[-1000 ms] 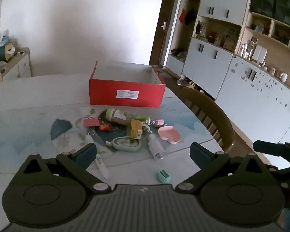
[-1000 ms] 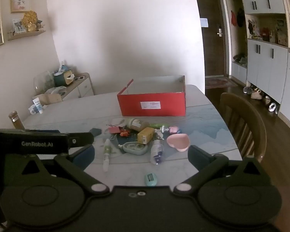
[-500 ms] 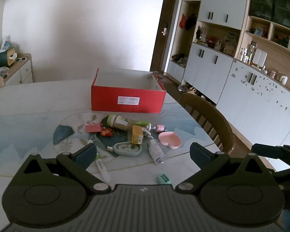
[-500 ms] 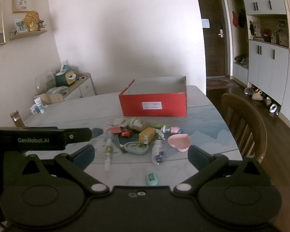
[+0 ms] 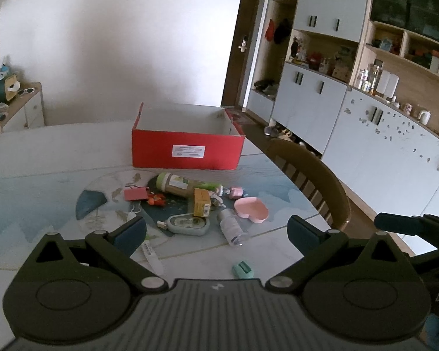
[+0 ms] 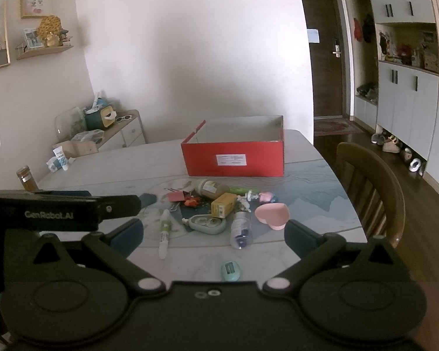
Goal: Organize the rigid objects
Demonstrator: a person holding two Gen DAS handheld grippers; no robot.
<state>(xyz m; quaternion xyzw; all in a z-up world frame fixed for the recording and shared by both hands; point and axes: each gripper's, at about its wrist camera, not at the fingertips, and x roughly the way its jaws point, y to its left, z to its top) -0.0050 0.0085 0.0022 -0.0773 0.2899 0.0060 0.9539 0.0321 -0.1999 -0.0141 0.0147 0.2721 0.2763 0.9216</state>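
Compared with the views a second ago, both tongs have drawn back and risen slightly, so the clutter sits a little lower and farther off in each view, while nothing on the surface point(image 5: 44, 158) has shifted. Left to right in the right wrist view: the left tongs point(image 6: 145, 200) reach in from the left edge, and from this side-on look I cannot tell their spread; in their own view the left tongs point(image 5: 216, 229) stand wide apart and empty. Next lies a white tube point(image 6: 164, 229), long axis running nearly straight away from me. Then a pink binder clip point(image 6: 175, 196), a grey-green oval case point(image 6: 206, 223), a yellow carton point(image 6: 224, 204) and a brown jar point(image 6: 212, 188) on its side. A clear bottle point(image 6: 241, 229) lies with its cap toward me, and a mint sharpener point(image 6: 230, 270) sits nearest, close ahead between the fingers of the right tongs point(image 6: 213, 235), which are also wide apart and empty. A pink heart dish point(image 6: 272, 215) closes the row, with the red box point(image 6: 234, 158) open behind everything. I judge the tube nearer the left tongs, so a grasp would cross its short width; the sharpener and bottle favour the right.
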